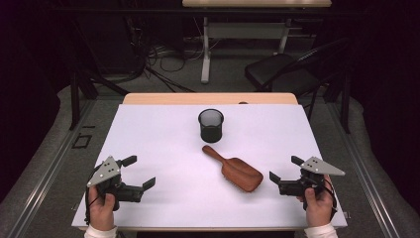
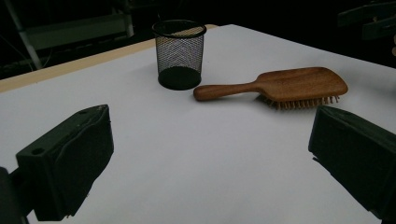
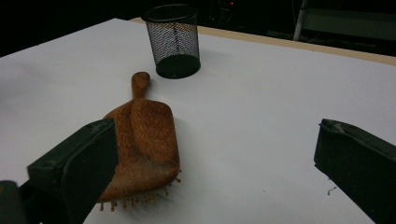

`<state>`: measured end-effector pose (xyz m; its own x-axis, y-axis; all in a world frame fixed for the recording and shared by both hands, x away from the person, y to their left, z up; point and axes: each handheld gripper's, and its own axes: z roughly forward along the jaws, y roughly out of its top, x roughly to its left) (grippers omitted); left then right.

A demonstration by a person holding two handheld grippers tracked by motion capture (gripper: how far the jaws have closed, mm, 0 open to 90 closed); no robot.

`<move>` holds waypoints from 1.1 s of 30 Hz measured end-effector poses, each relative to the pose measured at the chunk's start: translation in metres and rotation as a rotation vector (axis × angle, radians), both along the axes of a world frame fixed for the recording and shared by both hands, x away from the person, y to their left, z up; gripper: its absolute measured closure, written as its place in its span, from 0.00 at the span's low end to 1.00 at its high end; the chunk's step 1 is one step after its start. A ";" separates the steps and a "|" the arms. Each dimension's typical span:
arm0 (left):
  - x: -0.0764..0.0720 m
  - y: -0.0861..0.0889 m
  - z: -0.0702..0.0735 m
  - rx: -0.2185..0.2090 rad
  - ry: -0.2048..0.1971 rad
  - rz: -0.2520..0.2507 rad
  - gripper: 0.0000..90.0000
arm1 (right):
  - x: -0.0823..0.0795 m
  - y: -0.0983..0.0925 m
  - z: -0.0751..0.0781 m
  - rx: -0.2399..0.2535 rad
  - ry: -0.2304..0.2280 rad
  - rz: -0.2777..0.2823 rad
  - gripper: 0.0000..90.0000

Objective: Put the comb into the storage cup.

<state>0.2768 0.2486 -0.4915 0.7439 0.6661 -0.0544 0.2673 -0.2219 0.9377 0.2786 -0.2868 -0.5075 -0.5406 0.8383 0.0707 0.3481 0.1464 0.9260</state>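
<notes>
Right now the wooden hairbrush (image 1: pixel 234 169) lies bristles-down at centre-right of the high view, its handle angled up-left toward the black mesh pen cup (image 1: pixel 211 125), which stands just beyond it but apart. The left gripper (image 1: pixel 139 172) at lower left and the right gripper (image 1: pixel 287 168) at lower right both have their jaws spread wide with nothing between them. My worry is that the brush's rounded, slick back could slide out of a pinch, or a swinging handle could knock the light cup over on the white table (image 1: pixel 163 144).

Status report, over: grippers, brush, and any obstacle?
Left gripper open, right gripper open, both empty. Brush flat, bristles down, handle toward cup. Nothing in the way.
</notes>
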 end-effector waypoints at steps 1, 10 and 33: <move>0.000 0.000 0.000 0.002 -0.002 0.004 0.00 | 0.000 0.000 0.000 0.000 0.000 0.000 0.00; 0.000 0.001 -0.002 -0.009 0.006 0.006 0.00 | 0.000 0.003 0.001 -0.023 0.011 -0.032 0.00; 0.004 -0.009 -0.015 0.065 0.066 0.104 0.00 | 0.018 0.024 0.002 -0.051 0.133 -0.057 0.00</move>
<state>0.2810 0.2400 -0.5066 0.6665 0.7435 -0.0547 0.3525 -0.2497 0.9019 0.2969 -0.2627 -0.5058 -0.4812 0.8715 0.0949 0.4764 0.1691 0.8628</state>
